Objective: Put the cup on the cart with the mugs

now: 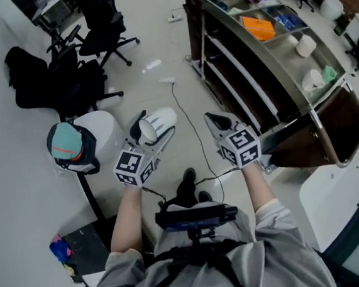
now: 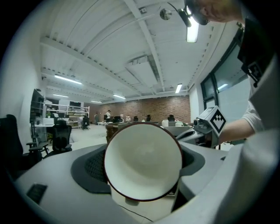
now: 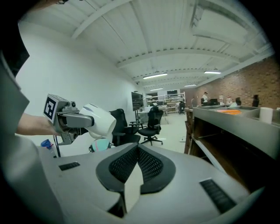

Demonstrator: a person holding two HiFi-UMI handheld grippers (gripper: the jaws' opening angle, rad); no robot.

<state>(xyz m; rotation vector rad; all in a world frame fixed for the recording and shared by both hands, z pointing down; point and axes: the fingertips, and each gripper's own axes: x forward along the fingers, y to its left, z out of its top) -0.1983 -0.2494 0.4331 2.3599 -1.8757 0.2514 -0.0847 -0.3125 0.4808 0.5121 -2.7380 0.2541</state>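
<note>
A white cup point(image 2: 143, 162) with a dark rim sits between the jaws of my left gripper point(image 2: 144, 192), its mouth facing the camera, and the pads press on its sides. In the head view the cup point(image 1: 159, 124) is held above the floor, left of the cart point(image 1: 268, 80). Two white mugs point(image 1: 306, 45) lie on the cart's top shelf. My right gripper point(image 1: 219, 124) is shut with nothing in it, between the cup and the cart. From the right gripper view the cup point(image 3: 99, 120) shows at the left and the cart point(image 3: 227, 120) at the right.
Black office chairs point(image 1: 102, 27) stand at the far left. A teal and orange helmet point(image 1: 69, 147) rests on a round white table point(image 1: 99, 125). A cable point(image 1: 195, 138) runs across the floor. The cart also holds orange and blue items point(image 1: 259, 25).
</note>
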